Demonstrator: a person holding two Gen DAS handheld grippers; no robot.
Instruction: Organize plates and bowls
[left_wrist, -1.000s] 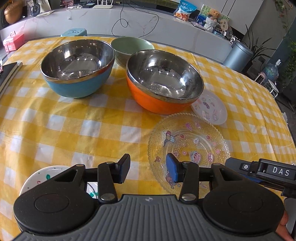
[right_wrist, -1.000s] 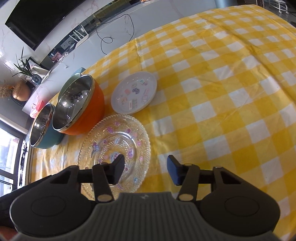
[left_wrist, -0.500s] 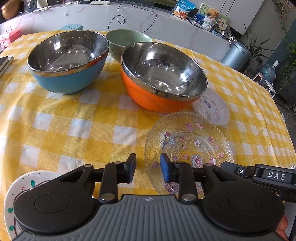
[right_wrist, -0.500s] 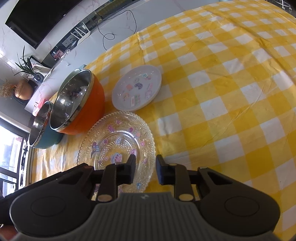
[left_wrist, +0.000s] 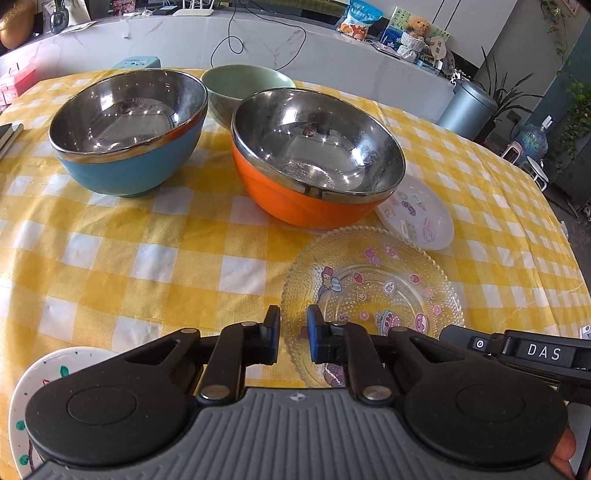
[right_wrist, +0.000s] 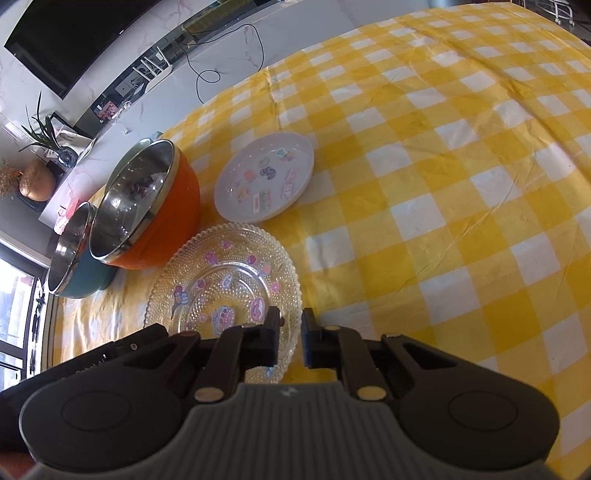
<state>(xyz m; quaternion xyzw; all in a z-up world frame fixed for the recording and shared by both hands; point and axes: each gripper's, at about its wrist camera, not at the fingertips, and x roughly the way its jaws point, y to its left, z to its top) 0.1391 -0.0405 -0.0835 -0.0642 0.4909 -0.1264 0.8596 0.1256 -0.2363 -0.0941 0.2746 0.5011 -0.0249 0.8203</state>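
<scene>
From left, the blue bowl (left_wrist: 125, 147) and orange bowl (left_wrist: 314, 166) wait unstacked, while the left gripper (left_wrist: 293, 332) and right gripper (right_wrist: 290, 332), both closing on nothing, hover over the glass plate (left_wrist: 373, 291), probably the first pick.

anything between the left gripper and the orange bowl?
Nothing upright. Between the left gripper, whose jaws are closing on nothing, and the orange bowl lies bare checked tablecloth; the glass plate lies flat just right of that line.
</scene>
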